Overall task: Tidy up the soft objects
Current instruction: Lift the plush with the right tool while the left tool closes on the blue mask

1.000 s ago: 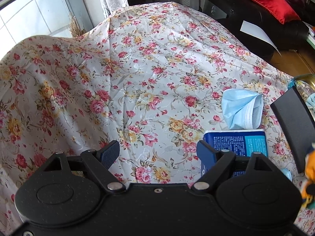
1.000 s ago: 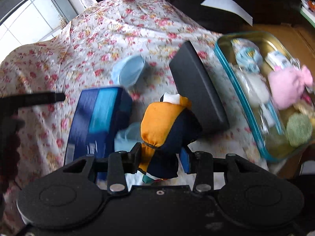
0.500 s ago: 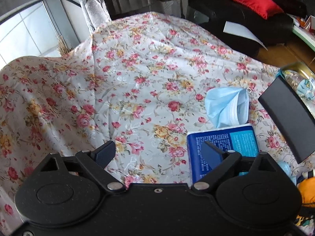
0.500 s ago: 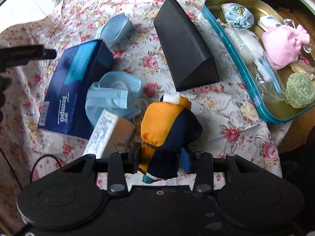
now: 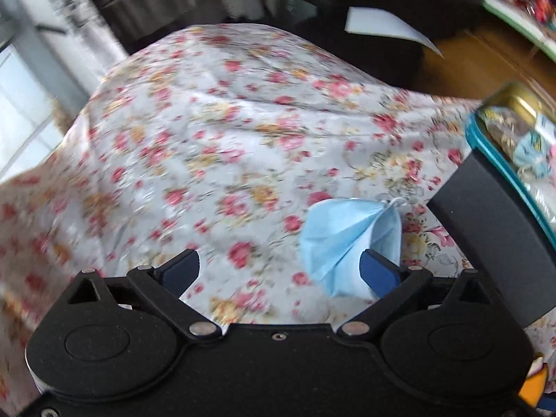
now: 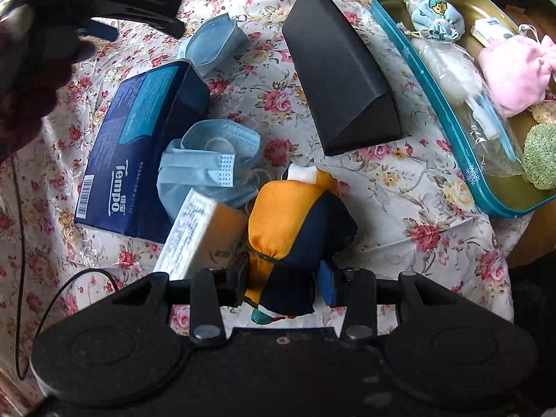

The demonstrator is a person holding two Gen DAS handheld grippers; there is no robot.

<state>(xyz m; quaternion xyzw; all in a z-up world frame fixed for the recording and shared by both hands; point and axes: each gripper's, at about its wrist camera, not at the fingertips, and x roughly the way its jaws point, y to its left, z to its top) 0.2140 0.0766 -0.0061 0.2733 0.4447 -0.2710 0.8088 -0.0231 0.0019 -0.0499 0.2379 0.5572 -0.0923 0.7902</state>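
Note:
My right gripper (image 6: 283, 286) is shut on an orange and navy cloth pouch (image 6: 295, 229) and holds it above the floral tablecloth. My left gripper (image 5: 279, 269) is open and empty, its right finger just in front of a folded blue face mask (image 5: 344, 239); that mask also shows in the right wrist view (image 6: 212, 43). A second crumpled blue mask (image 6: 208, 166) lies beside the pouch. A teal tin tray (image 6: 438, 104) at the right holds a pink pouch (image 6: 514, 73), a light blue pouch (image 6: 434, 17), a green scrubber and a plastic bag.
A black triangular case (image 6: 337, 73) lies between the masks and the tray. A blue Tempo tissue pack (image 6: 139, 146) and a small white and orange box (image 6: 201, 236) lie at the left. A thin black cable (image 6: 69, 281) crosses the cloth. The table edge drops off at the right.
My left gripper has moved forward and to the right past the tissue pack, up to the folded mask. My right gripper has drawn back and higher with the pouch still in it.

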